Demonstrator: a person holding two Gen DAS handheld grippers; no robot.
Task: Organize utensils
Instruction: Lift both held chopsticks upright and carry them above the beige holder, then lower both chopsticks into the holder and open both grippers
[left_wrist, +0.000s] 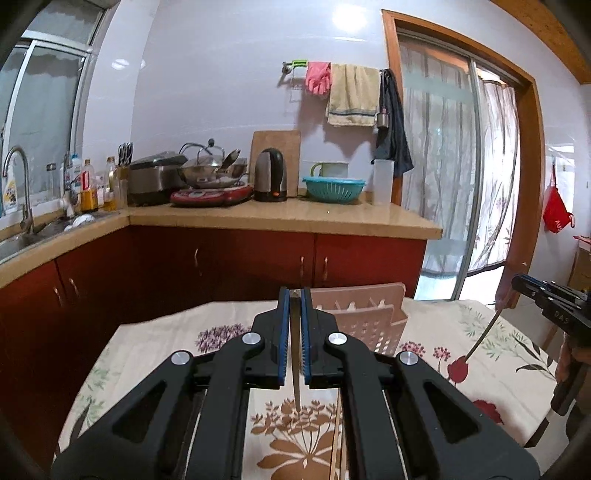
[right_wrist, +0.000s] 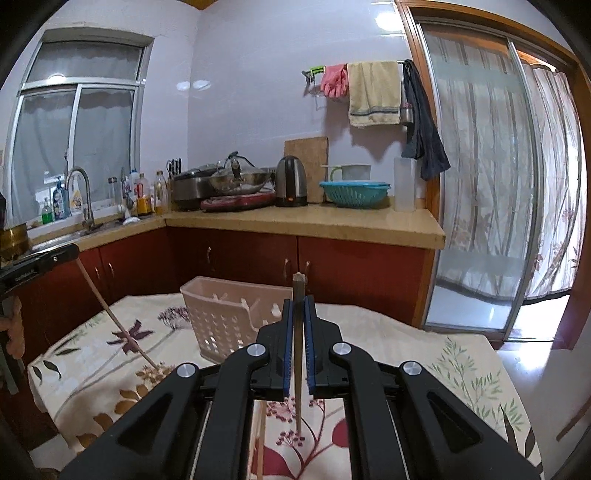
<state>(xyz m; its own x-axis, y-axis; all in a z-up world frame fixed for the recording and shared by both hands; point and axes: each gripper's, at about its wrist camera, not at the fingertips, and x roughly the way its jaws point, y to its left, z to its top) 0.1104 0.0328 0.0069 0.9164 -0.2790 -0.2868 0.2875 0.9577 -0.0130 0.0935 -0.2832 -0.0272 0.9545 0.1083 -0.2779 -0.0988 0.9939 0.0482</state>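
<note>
My left gripper (left_wrist: 294, 295) is shut on a chopstick (left_wrist: 295, 365) that hangs tip-down over the floral tablecloth (left_wrist: 155, 354). My right gripper (right_wrist: 299, 301) is shut on another chopstick (right_wrist: 297, 369), its top end poking above the fingertips, its tip near the cloth. A pink slotted utensil holder (right_wrist: 225, 317) stands on the table just beyond both grippers; in the left wrist view it (left_wrist: 365, 317) is right of the fingertips. Each gripper shows in the other's view: the right gripper (left_wrist: 546, 299) with its chopstick (left_wrist: 482, 338), the left gripper (right_wrist: 40, 264) with its chopstick (right_wrist: 118, 321).
A loose chopstick (right_wrist: 260, 439) lies on the table under the right gripper, and one (left_wrist: 337, 435) lies below the left. Red cabinets (right_wrist: 258, 258) and a counter with kettle (right_wrist: 291, 181), wok and teal colander (right_wrist: 354, 192) stand behind the table. A sliding glass door (right_wrist: 480, 184) is at right.
</note>
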